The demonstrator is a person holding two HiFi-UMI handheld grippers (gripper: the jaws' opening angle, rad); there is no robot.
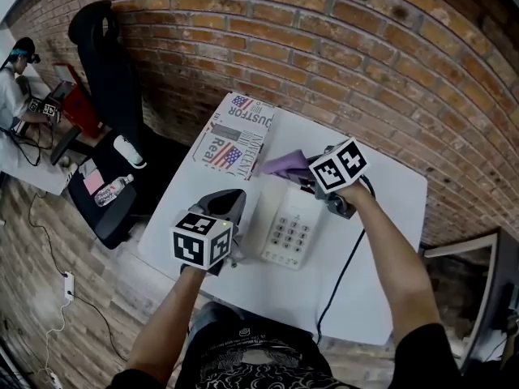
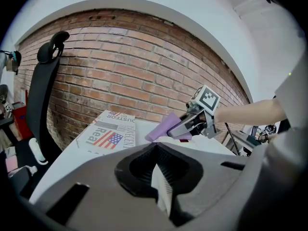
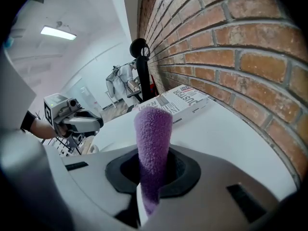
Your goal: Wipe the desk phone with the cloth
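A white desk phone [image 1: 292,227] with a keypad lies in the middle of the white table [image 1: 389,209]. My right gripper [image 1: 315,182] hangs over the phone's far end, shut on a purple cloth [image 1: 288,166] that sticks out toward the wall. In the right gripper view the cloth [image 3: 153,143] stands up between the jaws. From the left gripper view, the right gripper [image 2: 192,124] and cloth [image 2: 162,127] show above the table. My left gripper [image 1: 225,215] sits at the phone's left edge, jaws shut with nothing between them [image 2: 161,182]; whether it touches the phone is hidden.
A printed carton with a flag [image 1: 235,136] lies on the table's far left corner. The phone cord [image 1: 340,274] runs off the near edge. A black office chair [image 1: 113,104] stands left of the table, and a person [image 1: 12,87] sits further left. A brick wall [image 1: 365,63] backs the table.
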